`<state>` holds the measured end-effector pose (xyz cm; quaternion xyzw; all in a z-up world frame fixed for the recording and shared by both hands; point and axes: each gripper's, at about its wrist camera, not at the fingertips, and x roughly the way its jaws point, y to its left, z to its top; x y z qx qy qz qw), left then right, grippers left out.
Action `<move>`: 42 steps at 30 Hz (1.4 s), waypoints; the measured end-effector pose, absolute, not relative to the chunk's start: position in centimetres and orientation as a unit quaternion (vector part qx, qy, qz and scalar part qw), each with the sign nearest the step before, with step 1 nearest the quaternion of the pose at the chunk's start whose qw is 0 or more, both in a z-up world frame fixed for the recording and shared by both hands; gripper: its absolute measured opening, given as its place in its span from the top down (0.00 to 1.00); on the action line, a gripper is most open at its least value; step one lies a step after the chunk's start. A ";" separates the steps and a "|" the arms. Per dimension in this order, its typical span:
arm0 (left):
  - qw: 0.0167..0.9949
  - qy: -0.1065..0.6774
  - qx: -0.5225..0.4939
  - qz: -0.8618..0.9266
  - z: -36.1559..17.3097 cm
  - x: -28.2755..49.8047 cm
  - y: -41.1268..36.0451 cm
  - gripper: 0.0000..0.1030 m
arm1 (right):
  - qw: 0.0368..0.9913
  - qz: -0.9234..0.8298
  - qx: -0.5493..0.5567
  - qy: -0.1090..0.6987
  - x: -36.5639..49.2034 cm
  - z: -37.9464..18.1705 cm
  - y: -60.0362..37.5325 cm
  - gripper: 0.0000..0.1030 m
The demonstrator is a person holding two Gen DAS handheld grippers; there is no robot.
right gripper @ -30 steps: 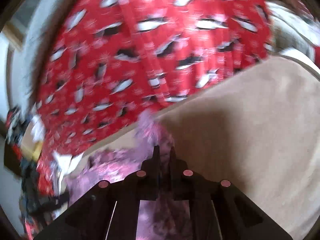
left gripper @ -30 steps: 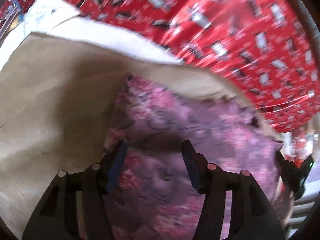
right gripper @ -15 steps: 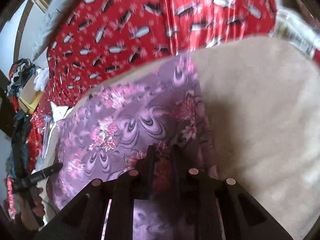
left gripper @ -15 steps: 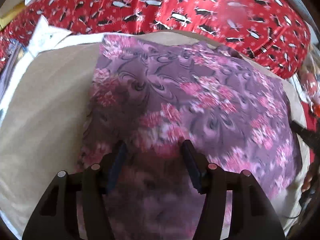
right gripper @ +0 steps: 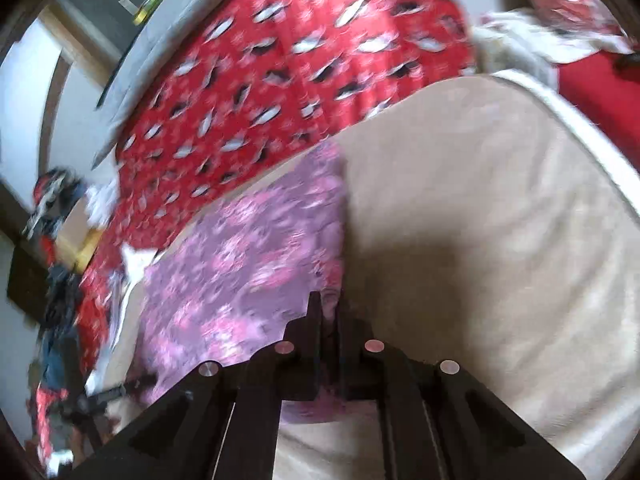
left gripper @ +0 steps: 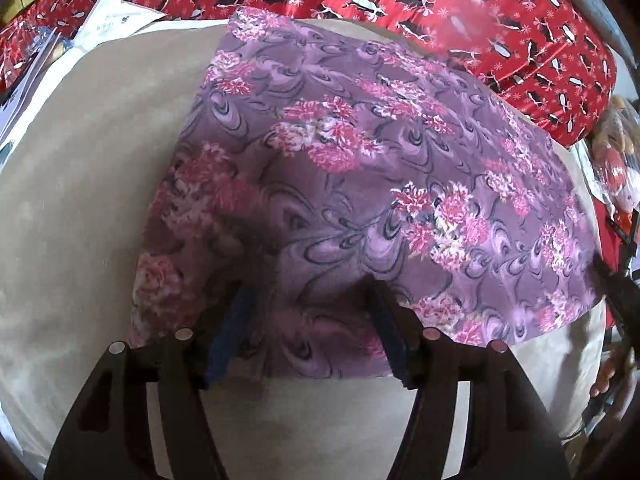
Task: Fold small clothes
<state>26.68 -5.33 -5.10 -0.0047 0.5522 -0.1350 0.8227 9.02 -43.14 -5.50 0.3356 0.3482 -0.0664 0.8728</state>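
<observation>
A purple cloth with pink flowers [left gripper: 360,184] lies spread flat on a beige pad [left gripper: 88,200]. My left gripper [left gripper: 308,304] hovers over the cloth's near edge. Its jaws are opening, the edge lies between the blue pads [left gripper: 232,324], and they do not press on it. In the right wrist view the cloth [right gripper: 248,264] is blurred. There my right gripper [right gripper: 329,300] is shut on the cloth's near right corner, with pink fabric showing in the narrow gap. The right gripper [left gripper: 614,292] also shows as a dark blur at the cloth's right corner.
A red sheet with a penguin print [left gripper: 440,4] lies behind the pad. White paper packets [left gripper: 112,16] sit at the far left corner. A hand [left gripper: 608,376] shows at the right edge. Piled clutter [right gripper: 56,216] stands on the left in the right wrist view.
The cloth was bunched and raised; now it lies flat. Both grippers have drawn back to its near edge. The left jaws stand a little wider.
</observation>
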 end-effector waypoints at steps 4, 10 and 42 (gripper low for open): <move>0.824 0.551 -0.017 -0.129 -3.5 26.5 -5.0 0.40 | 0.837 -0.091 0.320 0.435 10.2 -8.3 -43.0 0.89; 0.851 0.510 -0.024 -0.122 -0.3 27.1 -5.3 0.39 | 0.896 -0.079 0.293 0.325 9.9 -1.8 -39.9 0.81; 0.874 0.474 0.003 -0.107 -1.5 29.2 -6.9 0.32 | 0.918 -0.067 0.201 0.334 16.8 -3.5 -32.8 0.60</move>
